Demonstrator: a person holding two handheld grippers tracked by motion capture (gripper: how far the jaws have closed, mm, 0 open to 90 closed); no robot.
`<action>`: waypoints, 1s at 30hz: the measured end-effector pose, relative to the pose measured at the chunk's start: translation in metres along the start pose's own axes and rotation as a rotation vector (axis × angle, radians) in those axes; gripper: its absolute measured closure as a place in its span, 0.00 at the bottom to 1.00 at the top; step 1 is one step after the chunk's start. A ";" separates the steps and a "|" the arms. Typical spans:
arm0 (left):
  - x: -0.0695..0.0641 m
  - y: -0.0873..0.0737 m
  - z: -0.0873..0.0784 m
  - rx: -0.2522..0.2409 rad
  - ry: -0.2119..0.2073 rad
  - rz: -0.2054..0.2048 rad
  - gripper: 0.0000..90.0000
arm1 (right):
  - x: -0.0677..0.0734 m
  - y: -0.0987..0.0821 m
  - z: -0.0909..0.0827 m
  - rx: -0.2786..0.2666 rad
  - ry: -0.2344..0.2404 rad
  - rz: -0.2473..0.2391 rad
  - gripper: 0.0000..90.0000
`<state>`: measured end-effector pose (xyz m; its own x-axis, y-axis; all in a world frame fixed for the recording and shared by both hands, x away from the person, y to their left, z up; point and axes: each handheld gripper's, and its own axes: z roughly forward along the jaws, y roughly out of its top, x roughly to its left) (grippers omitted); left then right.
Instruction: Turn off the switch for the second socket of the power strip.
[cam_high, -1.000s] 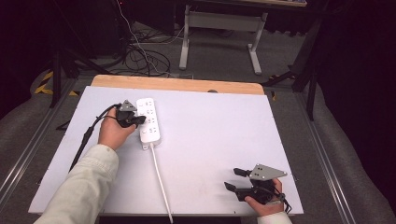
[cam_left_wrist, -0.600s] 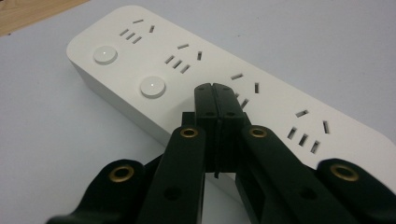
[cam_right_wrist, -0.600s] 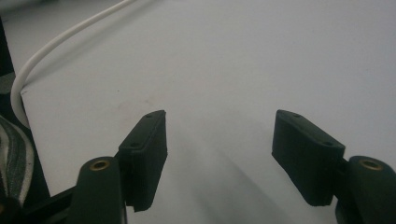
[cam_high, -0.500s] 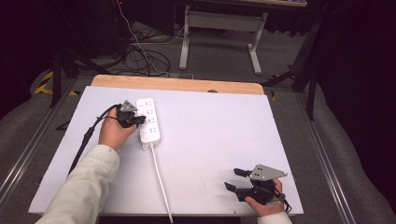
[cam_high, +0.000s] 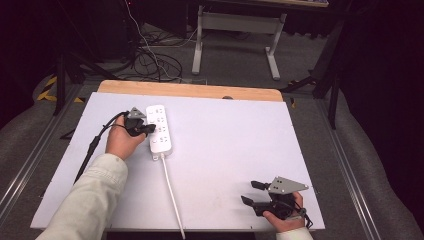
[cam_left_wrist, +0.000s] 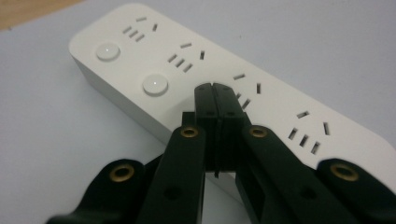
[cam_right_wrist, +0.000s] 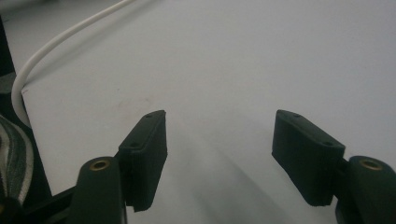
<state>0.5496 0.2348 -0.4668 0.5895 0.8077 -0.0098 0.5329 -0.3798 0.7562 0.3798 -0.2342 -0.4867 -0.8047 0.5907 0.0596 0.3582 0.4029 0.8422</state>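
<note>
Two grippers are under my control at this station. My left gripper (cam_high: 148, 129) sits over the white power strip (cam_high: 159, 129), which lies on the tabletop (cam_high: 240, 150) toward its far left, lengthwise away from me, with its white cord (cam_high: 170, 192) trailing back to the near edge. In the left gripper view the jaws are pressed fully together with nothing between them, and their joined tips rest on or just above the strip's top face (cam_left_wrist: 261, 93), beside the third round button, which they partly hide. Two round buttons (cam_left_wrist: 155, 84) remain exposed farther along; I cannot tell whether any switch is depressed.

Compared with the frames from a second and half a second ago, the change is slight: the left hand (cam_high: 120, 142) and its gripper hold nearly the same place against the strip, and the strip itself has not shifted. I judge that the press on the switch is under way or being held, not yet released.

My right gripper (cam_high: 257, 192) rests near the tabletop's near right corner, well apart from the strip, unmoved. Its jaws stand wide apart and hold nothing, with bare tabletop between them in the right gripper view (cam_right_wrist: 219, 158).
</note>
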 end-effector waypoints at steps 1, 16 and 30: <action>-0.002 0.003 -0.004 0.006 0.039 0.046 1.00 | 0.000 0.000 0.000 -0.001 0.000 0.002 0.40; -0.020 0.028 -0.043 -0.086 -0.026 0.051 1.00 | 0.000 0.002 0.003 0.006 -0.010 -0.001 0.40; -0.034 0.040 -0.062 -0.113 -0.067 0.060 1.00 | 0.000 0.003 0.003 0.005 -0.008 -0.001 0.40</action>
<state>0.5132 0.2201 -0.3961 0.6594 0.7518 -0.0034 0.4263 -0.3702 0.8254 0.3827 -0.2310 -0.4863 -0.8015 0.5956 0.0542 0.3593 0.4071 0.8397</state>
